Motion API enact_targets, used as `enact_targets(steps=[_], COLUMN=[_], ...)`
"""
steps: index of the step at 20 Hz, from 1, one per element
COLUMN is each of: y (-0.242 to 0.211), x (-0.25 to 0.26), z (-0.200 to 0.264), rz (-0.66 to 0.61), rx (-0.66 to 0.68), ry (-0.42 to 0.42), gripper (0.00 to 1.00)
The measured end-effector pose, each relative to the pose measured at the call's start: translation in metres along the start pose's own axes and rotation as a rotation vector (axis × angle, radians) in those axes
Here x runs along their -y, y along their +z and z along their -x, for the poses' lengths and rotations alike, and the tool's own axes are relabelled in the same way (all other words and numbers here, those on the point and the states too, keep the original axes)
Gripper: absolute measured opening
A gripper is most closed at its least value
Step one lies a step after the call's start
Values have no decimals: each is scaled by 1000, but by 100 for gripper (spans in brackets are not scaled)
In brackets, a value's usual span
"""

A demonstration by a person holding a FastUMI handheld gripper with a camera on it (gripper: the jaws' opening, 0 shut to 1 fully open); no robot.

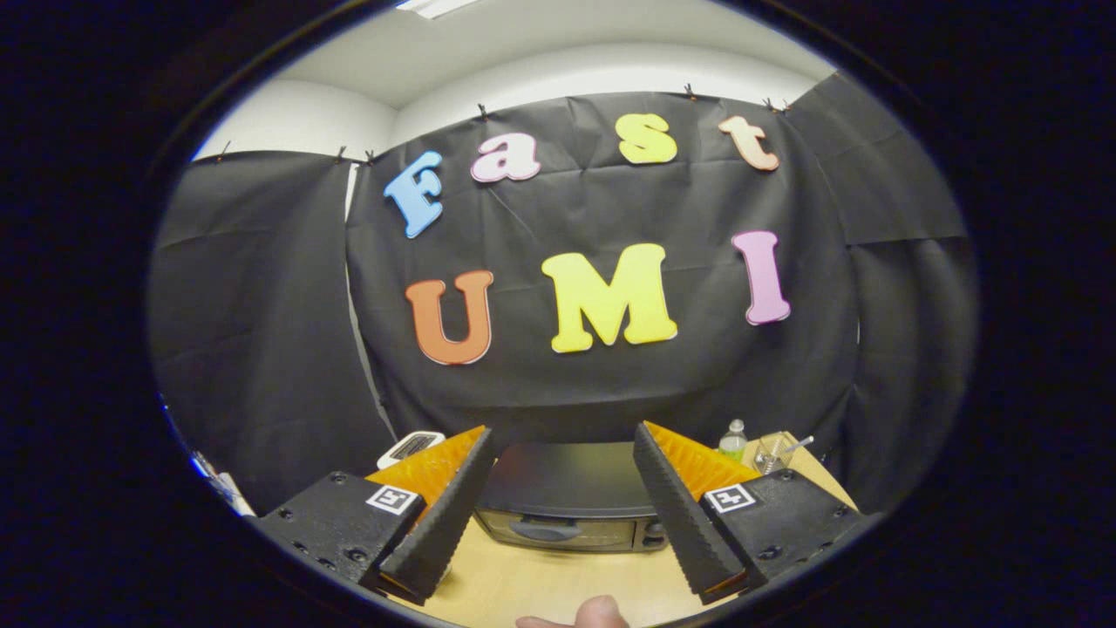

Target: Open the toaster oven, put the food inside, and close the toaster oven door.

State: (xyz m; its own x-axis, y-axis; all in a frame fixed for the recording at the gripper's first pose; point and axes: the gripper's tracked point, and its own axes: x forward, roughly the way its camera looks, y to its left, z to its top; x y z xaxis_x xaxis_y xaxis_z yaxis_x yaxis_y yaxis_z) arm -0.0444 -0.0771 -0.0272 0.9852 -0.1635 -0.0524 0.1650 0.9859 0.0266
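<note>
The gripper (pixel 562 436) hangs above a light wooden table (pixel 540 580) with its two fingers spread wide apart and nothing between them. Seen through the gap between the fingers, just ahead of them, the toaster oven (pixel 567 506) stands on the table with its door shut; the door handle (pixel 545 529) runs across the front and a knob (pixel 654 539) sits at its right end. Its dark top reaches back almost to the black cloth wall (pixel 602 375) that closes the booth on all sides.

Beyond the right finger, near the table's far corner, stand a small plastic bottle (pixel 734 439) and, just beside it, a clear glass (pixel 772 452) with a thin stick leaning out of it. Beyond the left finger a small white device (pixel 410 447) lies partly hidden behind the finger.

A fingertip (pixel 597 612) of a person shows at the near edge of the table. Above the cloth, white wall and ceiling (pixel 488 61) are visible, with a ceiling light (pixel 432 7).
</note>
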Motion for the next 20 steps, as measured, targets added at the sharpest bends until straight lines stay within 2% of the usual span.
enact_targets(steps=[3, 6, 17, 20], y=[-20, -55, -197, -230], x=[18, 19, -26, -22], z=[-6, -25, -141, -162], rz=[1, 1, 38, 22], rx=[-24, -85, -287, -359], ry=[-44, -42, -17, -52], gripper=[100, 100, 100, 100])
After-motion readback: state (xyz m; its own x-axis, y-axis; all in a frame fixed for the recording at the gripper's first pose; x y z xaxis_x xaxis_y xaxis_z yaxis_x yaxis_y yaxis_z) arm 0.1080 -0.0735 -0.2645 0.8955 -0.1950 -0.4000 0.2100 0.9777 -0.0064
